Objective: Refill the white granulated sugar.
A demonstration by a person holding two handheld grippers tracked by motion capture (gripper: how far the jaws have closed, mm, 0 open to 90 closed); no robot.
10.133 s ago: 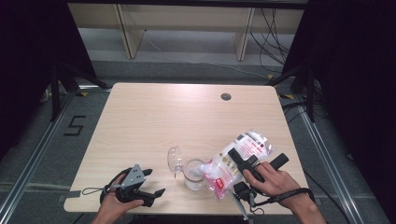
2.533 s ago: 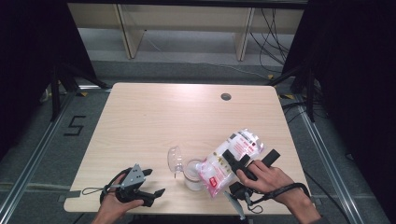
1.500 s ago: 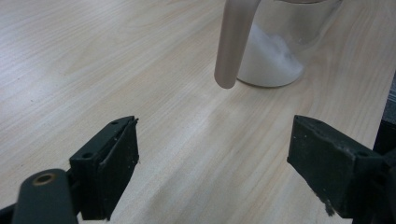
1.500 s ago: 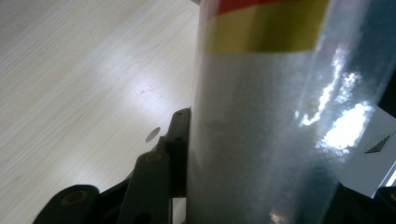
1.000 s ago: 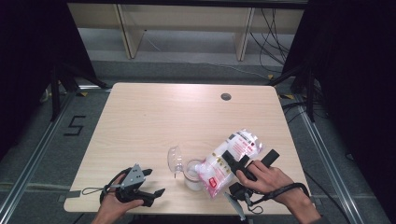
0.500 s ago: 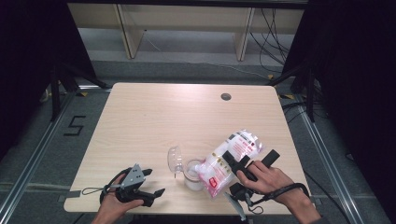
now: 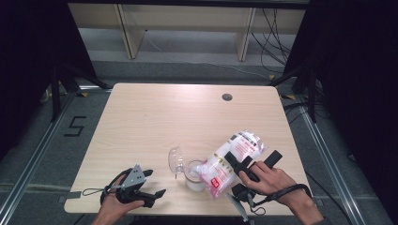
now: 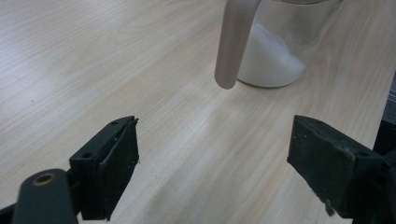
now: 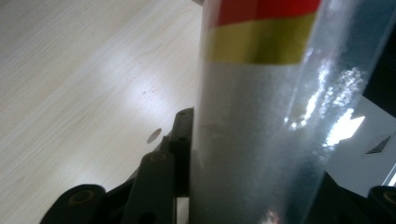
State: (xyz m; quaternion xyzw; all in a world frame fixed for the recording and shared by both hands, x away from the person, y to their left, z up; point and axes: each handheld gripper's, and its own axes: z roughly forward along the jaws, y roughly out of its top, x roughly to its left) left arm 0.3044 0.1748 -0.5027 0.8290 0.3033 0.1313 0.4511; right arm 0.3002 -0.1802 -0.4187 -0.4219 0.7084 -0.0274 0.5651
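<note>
The right gripper (image 7: 246, 164) has its jaws clamped on a clear bag (image 7: 232, 157) of white grains, tilted with its lower end over the jar (image 7: 193, 173) near the tabletop's (image 7: 164, 117) front edge. The left gripper (image 7: 152, 183) rests on the tabletop, jaws released and empty, facing the jar.

A pale wooden table (image 7: 155, 117) has a small dark round hole (image 7: 227, 97) near its far right corner. Beyond the table stands a light shelf unit (image 7: 187, 28); cables (image 7: 277, 33) trail beside it.
</note>
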